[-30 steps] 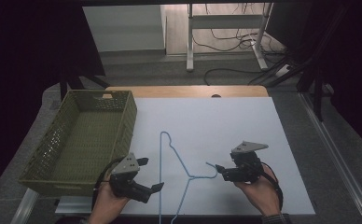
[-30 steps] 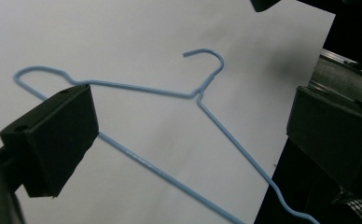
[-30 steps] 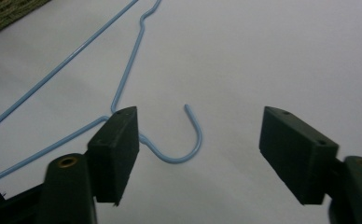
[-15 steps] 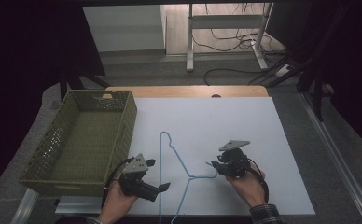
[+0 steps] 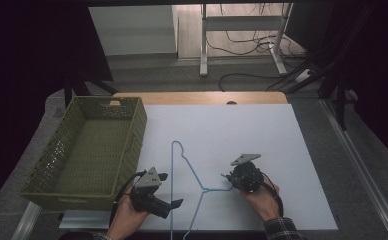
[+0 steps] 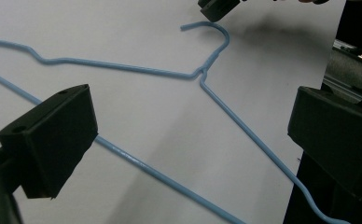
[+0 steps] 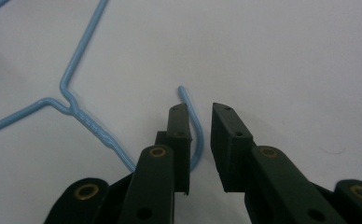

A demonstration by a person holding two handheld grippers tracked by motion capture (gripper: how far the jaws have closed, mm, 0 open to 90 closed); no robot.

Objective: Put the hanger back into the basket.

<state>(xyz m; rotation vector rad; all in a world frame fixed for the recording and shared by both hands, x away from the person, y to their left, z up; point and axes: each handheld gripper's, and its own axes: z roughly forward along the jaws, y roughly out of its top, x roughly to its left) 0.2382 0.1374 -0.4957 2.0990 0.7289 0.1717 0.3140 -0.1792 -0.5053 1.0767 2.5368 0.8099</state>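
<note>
Now we see a blue wire hanger (image 5: 189, 187) lying flat on the white tabletop (image 5: 262, 145). The right tool (image 7: 200, 123) sits at the hanger's hook: in the right gripper view its jaws stand slightly apart, the curved hook wire running in the gap between them, not yet clamped. The left tool (image 5: 174, 204) hovers over the hanger's lower part, and in the left gripper view its jaws are spread wide, with the long bottom wire passing beneath them and nothing gripped. To the left tool's far left stands an olive green basket (image 5: 57, 150), well apart from the hanger.
</note>
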